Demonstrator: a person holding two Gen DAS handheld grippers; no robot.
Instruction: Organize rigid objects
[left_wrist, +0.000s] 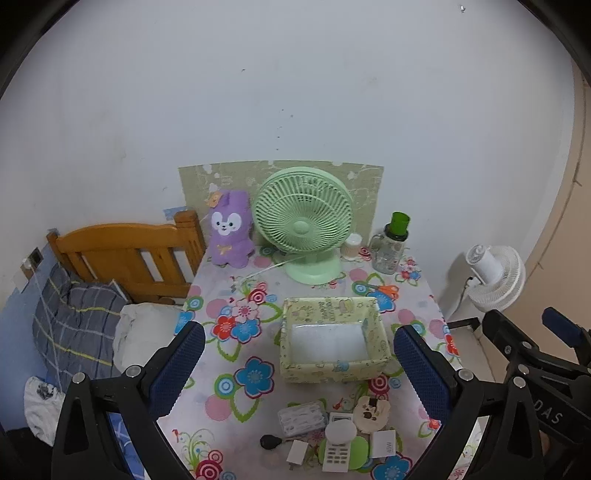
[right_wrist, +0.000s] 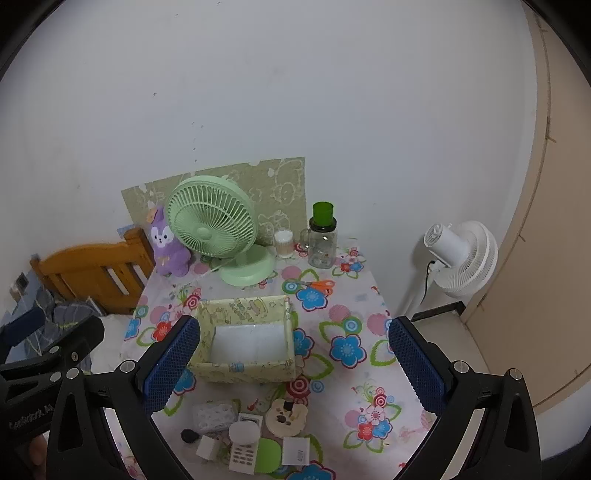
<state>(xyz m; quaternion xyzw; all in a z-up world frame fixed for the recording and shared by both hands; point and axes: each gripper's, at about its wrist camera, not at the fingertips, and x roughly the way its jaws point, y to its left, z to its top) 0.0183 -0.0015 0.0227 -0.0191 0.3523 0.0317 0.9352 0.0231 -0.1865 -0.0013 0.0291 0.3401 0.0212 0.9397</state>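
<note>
An empty pale-green patterned box (left_wrist: 334, 371) (right_wrist: 243, 371) sits mid-table on the floral cloth. In front of it lies a cluster of small items: a clear plastic case (left_wrist: 302, 419) (right_wrist: 214, 416), a white remote (left_wrist: 337, 452) (right_wrist: 243, 456), a white round disc (left_wrist: 340, 432) (right_wrist: 243, 432), a bear-shaped dish (left_wrist: 371, 410) (right_wrist: 286, 415), a white charger block (left_wrist: 384, 443) (right_wrist: 295, 451), a small white cube (left_wrist: 297, 452) (right_wrist: 207, 448) and a black object (left_wrist: 269, 441) (right_wrist: 189, 435). My left gripper (left_wrist: 299, 360) and right gripper (right_wrist: 293, 354) hover above the table's near side, both open and empty.
At the back stand a green desk fan (left_wrist: 303, 221) (right_wrist: 214, 229), a purple plush (left_wrist: 229, 229) (right_wrist: 168, 245), a cotton-swab jar (left_wrist: 351, 245) (right_wrist: 283, 243) and a green-capped bottle (left_wrist: 389, 247) (right_wrist: 323, 240). Orange scissors (left_wrist: 386, 290) (right_wrist: 317, 285) lie nearby. Bed left (left_wrist: 122, 254), white floor fan (right_wrist: 461, 258) right.
</note>
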